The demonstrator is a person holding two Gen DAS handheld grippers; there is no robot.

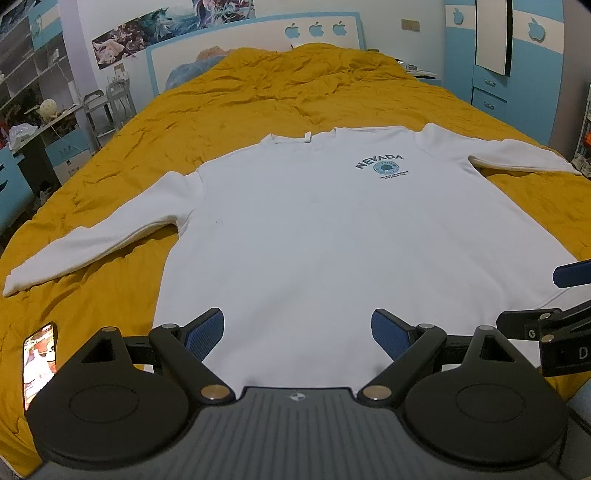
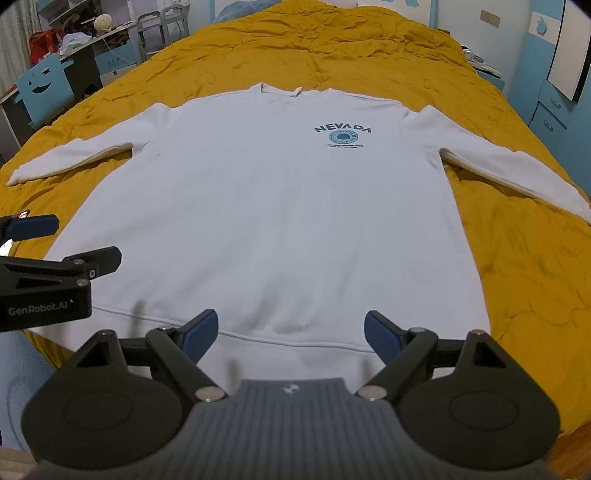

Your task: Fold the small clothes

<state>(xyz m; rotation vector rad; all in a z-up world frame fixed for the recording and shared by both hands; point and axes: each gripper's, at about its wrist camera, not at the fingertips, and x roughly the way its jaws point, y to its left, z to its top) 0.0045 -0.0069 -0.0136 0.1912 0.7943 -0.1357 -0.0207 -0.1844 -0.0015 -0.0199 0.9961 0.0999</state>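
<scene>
Nearest the left wrist camera, the left hand-held gripper [image 1: 297, 332] has its two blue-padded black fingers spread wide, released and grasping nothing, poised over the hem of a white long-sleeved cotton sweatshirt [image 1: 317, 236]. Likewise the right hand-held gripper [image 2: 291, 334] is spread apart and empty, its pads just above the ribbed hem band at 6 o'clock in its own view. Each tool shows in the other's picture: the right one enters the left view at 3 o'clock, and the left one enters the right view at 9 o'clock, so the two sit side by side along the hem.

That sweatshirt lies flat, front side up, on a mustard-yellow crumpled quilt [image 1: 280, 88] that covers the bed. Its collar points toward 12 o'clock, away from both cameras, and its sleeves stretch out toward 9 and 3 o'clock, angled slightly down toward the cameras. A dark blue "NEVADA" chest print with a round emblem [image 2: 343, 133] sits toward 1 o'clock on the body of the garment.

At 8 o'clock in the left view, a smartphone with a lit screen [image 1: 40, 360] rests on the quilt just beside the gripper's housing. Beyond the bed stands a white and light blue headboard with apple-shaped cut-outs [image 1: 316, 29] at 12 o'clock.
</scene>
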